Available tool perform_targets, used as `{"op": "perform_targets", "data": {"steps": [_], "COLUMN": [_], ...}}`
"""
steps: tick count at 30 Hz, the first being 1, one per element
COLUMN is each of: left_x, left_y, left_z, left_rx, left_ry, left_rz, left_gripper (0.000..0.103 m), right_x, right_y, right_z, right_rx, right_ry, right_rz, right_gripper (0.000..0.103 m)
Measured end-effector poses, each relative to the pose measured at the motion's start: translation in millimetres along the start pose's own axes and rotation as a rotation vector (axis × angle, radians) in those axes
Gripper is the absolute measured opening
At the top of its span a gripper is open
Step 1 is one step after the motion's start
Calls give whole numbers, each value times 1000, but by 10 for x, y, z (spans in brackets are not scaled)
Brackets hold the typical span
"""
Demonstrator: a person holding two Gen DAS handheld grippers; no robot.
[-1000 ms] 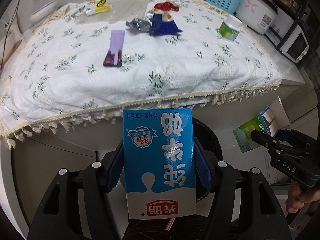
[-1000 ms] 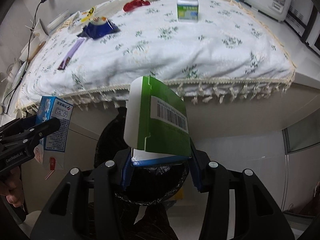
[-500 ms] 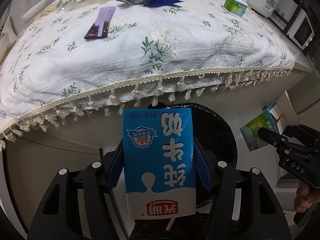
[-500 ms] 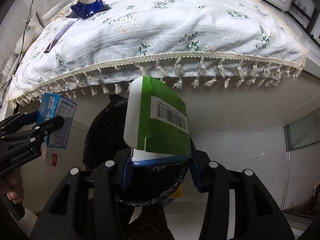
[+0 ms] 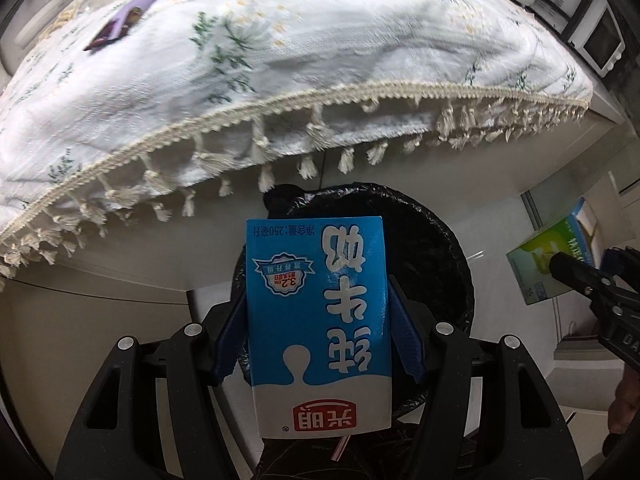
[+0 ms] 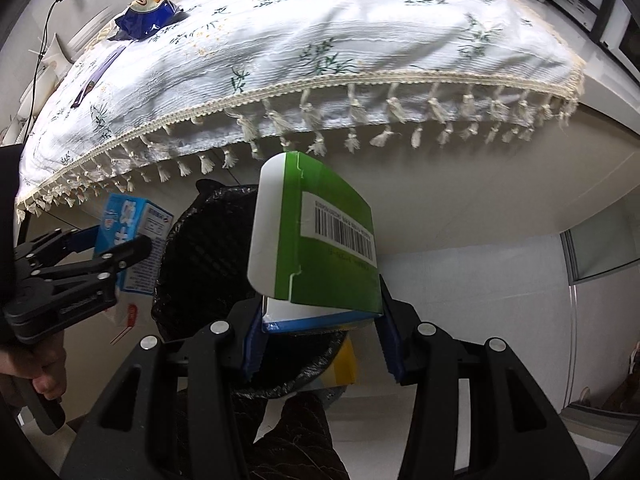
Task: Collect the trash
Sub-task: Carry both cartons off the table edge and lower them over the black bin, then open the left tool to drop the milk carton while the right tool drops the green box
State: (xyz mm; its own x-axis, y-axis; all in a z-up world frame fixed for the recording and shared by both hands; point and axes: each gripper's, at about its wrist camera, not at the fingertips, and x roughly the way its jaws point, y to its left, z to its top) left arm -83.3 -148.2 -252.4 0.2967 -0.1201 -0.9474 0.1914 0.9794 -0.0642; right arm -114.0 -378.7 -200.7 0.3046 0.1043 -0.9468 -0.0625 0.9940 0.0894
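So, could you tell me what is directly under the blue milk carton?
Under the milk carton, clamped in the left gripper, gapes the black-lined trash bin. Its inside is dark, so any contents cannot be seen.

- Your left gripper (image 5: 318, 334) points steeply downward; its blue pads (image 5: 404, 336) press both sides of the milk carton (image 5: 318, 320).
- Your right gripper (image 6: 320, 330) points steeply downward, its pads clamping the green box (image 6: 320, 244).
- Your left hand (image 6: 44, 368) grasps its gripper's handle.

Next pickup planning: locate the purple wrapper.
Left wrist view, upper left: the purple wrapper lies on the floral tablecloth, far from its fringed edge.
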Motion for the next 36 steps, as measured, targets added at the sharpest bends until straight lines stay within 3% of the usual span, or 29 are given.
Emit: {"op": "perform_targets", "data": {"steps": [11,14,21,36], "left_x": [207,138,-62,-339], "left_y": [-277,-252,-70,551], "left_z": [-35,-23,5,-91], "left_rx": [28,15,-32,-148], "left_ry": [21,0,-44,-84], "left_rz": [-27,-21,-19,19], "left_gripper": [65,81,96,97], "right_x": [-131,-120,-1,281], "right_y": [-196,-193,-63,523], "right_z": [-133,-125,-3,330], "right_rx": [47,51,37,-86], "right_ry": [15,14,19,35], "right_rz": [-18,-16,3,71], "right_gripper": [45,45,45,45]}}
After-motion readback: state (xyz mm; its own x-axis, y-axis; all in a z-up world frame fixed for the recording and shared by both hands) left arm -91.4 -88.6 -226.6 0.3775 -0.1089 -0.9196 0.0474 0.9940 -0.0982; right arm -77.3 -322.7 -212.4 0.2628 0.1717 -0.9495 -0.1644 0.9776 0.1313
